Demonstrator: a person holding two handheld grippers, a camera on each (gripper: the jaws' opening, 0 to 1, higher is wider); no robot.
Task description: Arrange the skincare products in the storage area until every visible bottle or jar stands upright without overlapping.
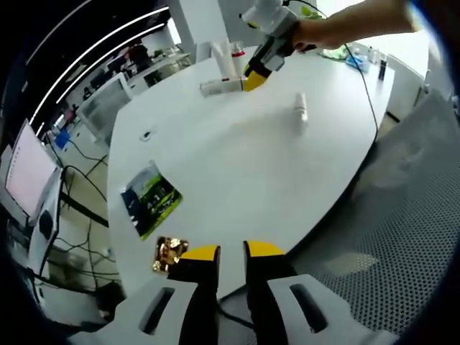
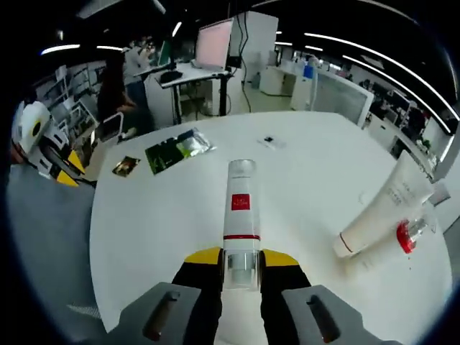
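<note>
In the right gripper view a white tube (image 2: 241, 208) with a red square label lies on the white table (image 2: 158, 230), pointing away from me. Its clear cap end sits between the jaws of my right gripper (image 2: 241, 260), which is shut on it. To the right a larger white tube (image 2: 384, 208) leans, with a small red-capped bottle (image 2: 410, 233) beside it. The left gripper view shows the right gripper (image 1: 256, 75) far across the table, on the lying tube (image 1: 221, 87). Another small bottle (image 1: 301, 109) lies on its side nearby. My left gripper (image 1: 231, 251) hovers at the table's near edge, jaws slightly apart, holding nothing.
A green packet (image 1: 151, 200) and a gold foil packet (image 1: 170, 253) lie near the left gripper. A small dark item (image 1: 147, 134) sits further along the table. A grey mesh chair (image 1: 402, 237) stands to the right. Desks and monitors (image 2: 215, 43) stand beyond the table.
</note>
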